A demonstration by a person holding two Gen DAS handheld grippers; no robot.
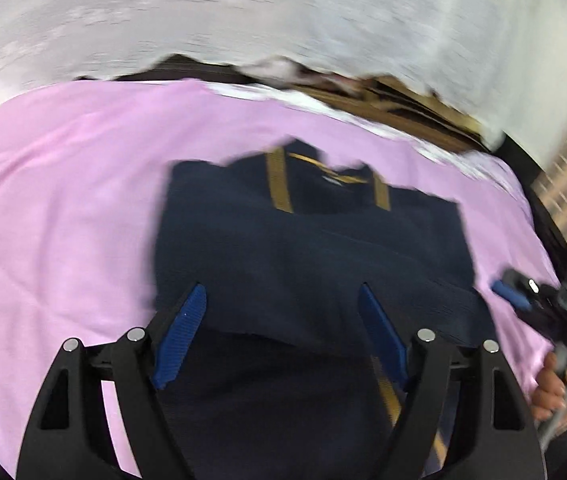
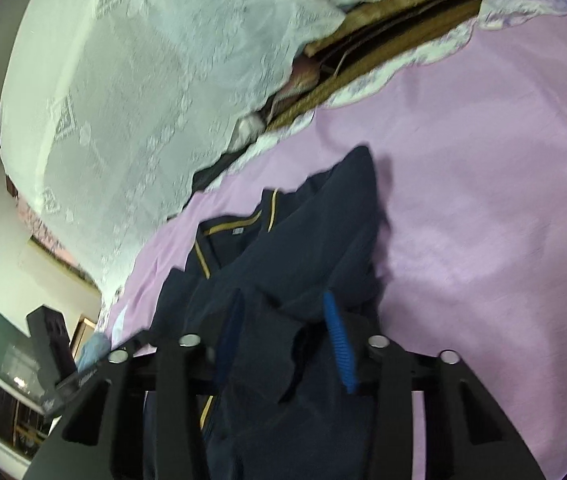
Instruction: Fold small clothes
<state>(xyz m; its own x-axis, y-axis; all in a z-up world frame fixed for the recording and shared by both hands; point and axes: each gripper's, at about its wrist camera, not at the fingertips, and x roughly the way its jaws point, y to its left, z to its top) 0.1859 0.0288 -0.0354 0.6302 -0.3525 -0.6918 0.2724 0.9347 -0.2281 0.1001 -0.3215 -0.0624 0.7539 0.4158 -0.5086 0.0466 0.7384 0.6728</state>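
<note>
A small navy garment with gold trim point(image 1: 311, 236) lies on a pink sheet point(image 1: 63, 208). My left gripper point(image 1: 283, 296) is open, its blue pads spread wide over the garment's near edge. My right gripper point(image 2: 283, 304) shows wide-set jaws with navy cloth point(image 2: 303, 248) bunched between them; whether it grips the cloth is unclear. It also shows in the left wrist view point(image 1: 511, 292), at the garment's right edge, held by a hand.
White lace fabric point(image 1: 283, 12) hangs behind the bed, with a brown wooden edge point(image 2: 383, 24) below it. The pink sheet point(image 2: 483, 200) stretches to the right. A room with dark furniture point(image 2: 47, 332) lies at the left of the right wrist view.
</note>
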